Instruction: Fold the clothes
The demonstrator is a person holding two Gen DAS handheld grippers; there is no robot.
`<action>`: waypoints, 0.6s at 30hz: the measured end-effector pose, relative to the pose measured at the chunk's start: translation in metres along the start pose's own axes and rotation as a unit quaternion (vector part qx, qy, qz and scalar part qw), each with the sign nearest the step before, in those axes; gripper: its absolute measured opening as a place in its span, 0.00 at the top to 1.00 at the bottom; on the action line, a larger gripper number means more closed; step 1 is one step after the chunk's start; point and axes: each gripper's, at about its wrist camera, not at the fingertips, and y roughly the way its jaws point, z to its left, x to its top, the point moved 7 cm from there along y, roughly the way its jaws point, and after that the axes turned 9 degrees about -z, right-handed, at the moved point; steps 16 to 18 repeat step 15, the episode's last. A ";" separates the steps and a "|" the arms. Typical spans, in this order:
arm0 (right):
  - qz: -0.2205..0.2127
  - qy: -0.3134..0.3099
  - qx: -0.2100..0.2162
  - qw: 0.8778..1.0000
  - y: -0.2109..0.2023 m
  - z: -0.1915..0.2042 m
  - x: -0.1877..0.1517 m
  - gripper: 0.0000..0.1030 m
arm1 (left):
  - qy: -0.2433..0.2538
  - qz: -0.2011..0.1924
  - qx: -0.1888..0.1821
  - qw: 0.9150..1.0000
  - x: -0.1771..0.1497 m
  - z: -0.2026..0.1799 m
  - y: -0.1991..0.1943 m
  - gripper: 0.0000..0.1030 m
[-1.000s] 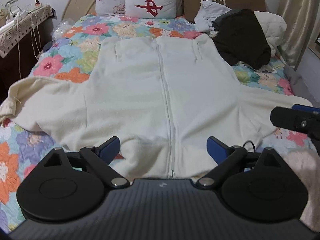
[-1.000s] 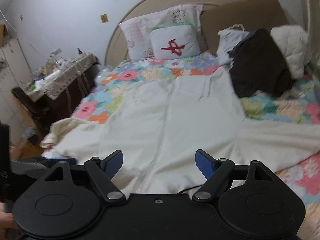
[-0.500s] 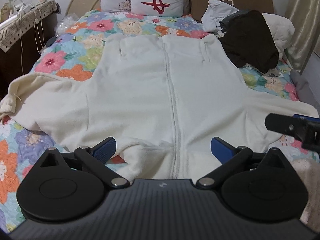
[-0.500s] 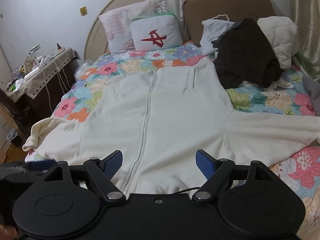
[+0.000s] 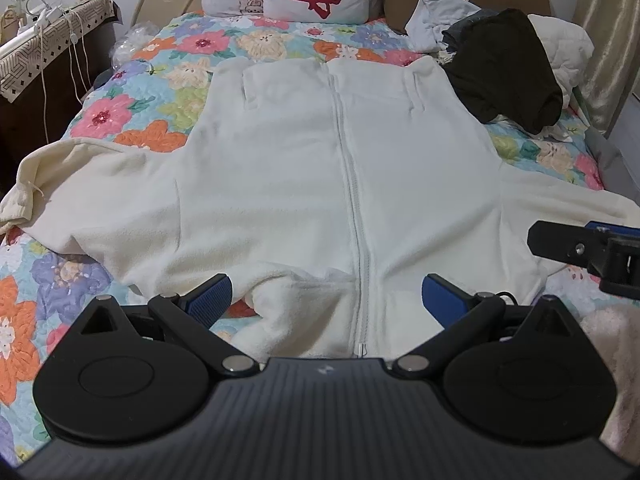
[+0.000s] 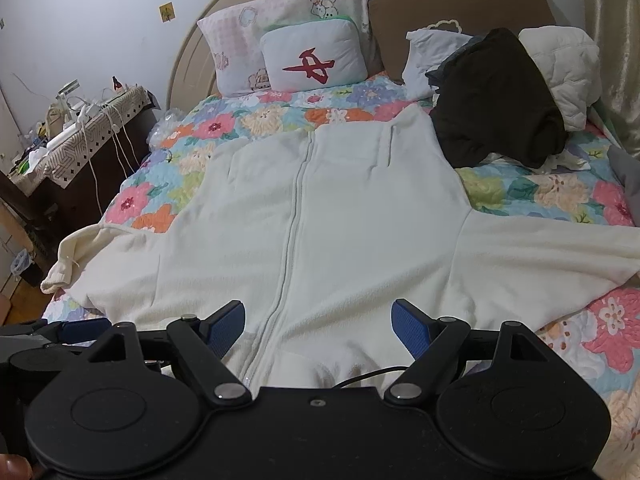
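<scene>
Floral bedspread (image 5: pixel 120 112) under cream zip jacket (image 5: pixel 320 184) spread flat, sleeves out; left gripper (image 5: pixel 326 300) and right gripper (image 6: pixel 318 322) both released, hovering over collar end

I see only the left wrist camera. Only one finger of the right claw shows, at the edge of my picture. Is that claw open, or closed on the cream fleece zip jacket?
Observer: The right claw is open. Its blue pads stand wide apart over the near edge of the cream fleece zip jacket and grip nothing.
Operator: And the sleeve cuff at the left of my picture, is it fully on the bed?
Observer: The sleeve cuff lies right at the bed's edge, and the wooden floor shows just beyond it.
</scene>
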 end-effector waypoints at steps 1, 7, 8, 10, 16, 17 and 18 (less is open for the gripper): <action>0.000 0.000 0.000 1.000 0.000 0.000 0.000 0.18 | -0.001 0.000 0.001 1.000 0.000 0.000 0.000 0.00; -0.002 -0.001 0.001 1.000 -0.001 0.001 -0.001 0.18 | -0.004 0.002 0.005 1.000 -0.002 0.003 0.000 0.00; -0.002 0.000 0.002 1.000 -0.001 0.001 -0.001 0.18 | -0.005 0.003 0.006 1.000 -0.002 0.003 0.000 0.00; -0.003 0.000 0.003 1.000 -0.001 0.001 -0.001 0.18 | -0.004 0.004 0.005 1.000 -0.003 0.003 0.000 0.00; -0.005 -0.001 0.004 1.000 -0.002 0.002 -0.001 0.18 | 0.000 0.007 0.004 1.000 -0.004 0.003 -0.001 0.00; -0.005 -0.001 0.004 1.000 -0.002 0.002 -0.001 0.18 | 0.000 0.007 0.004 1.000 -0.004 0.003 -0.001 0.00; -0.005 -0.001 0.004 1.000 -0.002 0.002 -0.001 0.18 | 0.000 0.007 0.004 1.000 -0.004 0.003 -0.001 0.00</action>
